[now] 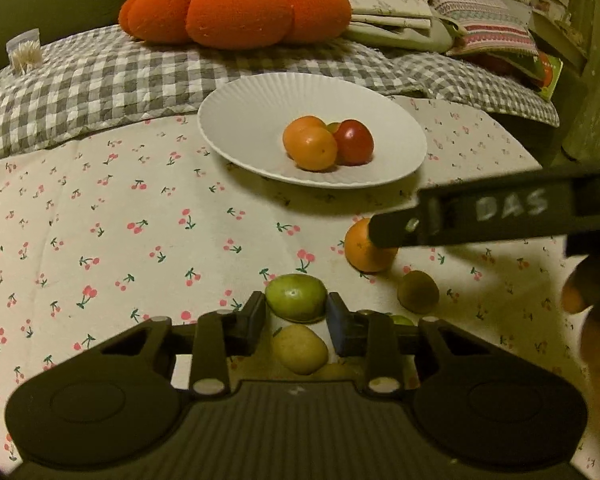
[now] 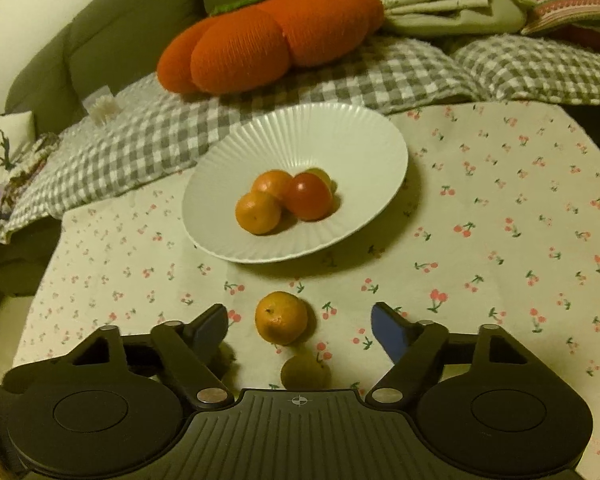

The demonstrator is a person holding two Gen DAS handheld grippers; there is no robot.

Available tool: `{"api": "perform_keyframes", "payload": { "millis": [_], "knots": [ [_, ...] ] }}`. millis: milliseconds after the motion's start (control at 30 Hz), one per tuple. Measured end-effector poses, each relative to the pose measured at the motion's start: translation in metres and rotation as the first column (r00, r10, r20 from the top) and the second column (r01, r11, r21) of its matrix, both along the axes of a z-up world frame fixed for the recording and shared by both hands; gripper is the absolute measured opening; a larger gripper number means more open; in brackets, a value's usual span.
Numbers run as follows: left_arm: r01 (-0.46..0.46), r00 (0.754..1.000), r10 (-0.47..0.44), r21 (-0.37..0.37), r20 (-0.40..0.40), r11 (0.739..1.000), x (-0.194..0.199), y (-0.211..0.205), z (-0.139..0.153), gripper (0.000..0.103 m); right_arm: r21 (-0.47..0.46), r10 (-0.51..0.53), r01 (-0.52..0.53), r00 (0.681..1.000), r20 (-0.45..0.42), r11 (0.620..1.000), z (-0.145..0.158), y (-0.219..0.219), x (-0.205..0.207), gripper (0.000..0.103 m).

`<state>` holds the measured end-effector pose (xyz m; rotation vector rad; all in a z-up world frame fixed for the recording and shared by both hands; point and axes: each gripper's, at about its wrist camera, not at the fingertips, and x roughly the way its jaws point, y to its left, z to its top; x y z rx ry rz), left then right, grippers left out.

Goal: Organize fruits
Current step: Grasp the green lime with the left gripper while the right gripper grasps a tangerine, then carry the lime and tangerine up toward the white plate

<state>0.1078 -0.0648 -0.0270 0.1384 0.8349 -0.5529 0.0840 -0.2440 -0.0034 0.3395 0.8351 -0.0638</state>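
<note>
The left hand-held gripper point(image 1: 296, 312) is sitting low over the near part of the bench point(image 1: 100, 240), its fingers lying on either side of a green fruit point(image 1: 296, 297) and pressing against its flanks, so it is clamped on that fruit. Just nearer, under the gripper body, a yellowish fruit point(image 1: 300, 348) is lying on the cherry-print cloth point(image 1: 160, 220); more pieces beside it are hiding behind the linkage and are hard to make out.

The right hand-held gripper point(image 2: 300, 328) is hovering a little above the bench with its fingers spread wide apart and holding nothing. An orange point(image 2: 281, 317) is sitting between the fingertips, touching neither. A dull brownish-green fruit point(image 2: 306, 372) is lying just nearer, partly cut off by the gripper body. In the left wrist view the same right gripper is reaching in from the right edge as a dark bar, covering part of that orange point(image 1: 362, 250), with the brownish fruit point(image 1: 418, 292) near it.

Farther toward the middle of the bench, a white ribbed plate point(image 2: 300, 132) is carrying two orange fruits point(image 2: 258, 212) and a red one point(image 2: 310, 196) bunched together; a smaller greenish one is peeking out behind them, mostly hidden.

Beyond the far edge of the bench, a grey checked blanket point(image 1: 100, 76) is spreading over a sofa, with an orange pumpkin-shaped cushion point(image 1: 236, 8) and folded fabrics point(image 1: 400, 4) on it.
</note>
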Motion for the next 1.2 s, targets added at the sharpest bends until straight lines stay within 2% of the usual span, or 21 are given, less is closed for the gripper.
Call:
{"api": "perform_keyframes", "payload": {
  "millis": [100, 333, 467, 533, 600, 900, 1200],
  "knots": [
    [-0.015, 1.000, 0.015, -0.001, 0.004, 1.000, 0.001, 0.002, 0.001, 0.031, 0.007, 0.006, -0.006, 1.000, -0.015, 1.000, -0.009, 0.002, 0.005, 0.068],
    [-0.076, 0.997, 0.076, -0.037, -0.022, 0.996, 0.005, 0.015, 0.005, 0.031, -0.027, 0.037, -0.037, 0.999, -0.022, 0.999, -0.018, 0.012, 0.014, 0.062],
    [-0.093, 0.995, 0.092, -0.045, -0.027, 0.995, 0.008, 0.017, 0.006, 0.031, -0.044, 0.044, -0.045, 0.998, -0.038, 0.998, -0.027, 0.016, 0.019, 0.047],
    [-0.102, 0.994, 0.100, -0.049, -0.032, 0.994, 0.009, 0.019, 0.005, 0.031, -0.059, 0.050, -0.052, 0.998, -0.029, 0.997, -0.028, 0.018, 0.019, 0.043],
    [-0.105, 0.994, 0.104, -0.054, -0.033, 0.993, 0.010, 0.019, 0.006, 0.031, -0.052, 0.061, -0.062, 0.998, -0.022, 0.997, -0.027, 0.020, 0.019, 0.032],
    [-0.118, 0.993, 0.117, -0.076, -0.028, 0.990, 0.007, 0.022, 0.010, 0.031, -0.063, 0.067, -0.067, 0.998, -0.015, 0.996, -0.021, 0.022, 0.017, 0.032],
    [-0.136, 0.991, 0.135, -0.130, -0.016, 0.982, 0.008, 0.028, 0.024, 0.031, -0.041, 0.076, -0.075, 0.997, 0.034, 0.996, 0.004, 0.020, 0.008, 0.032]
  ]
}}
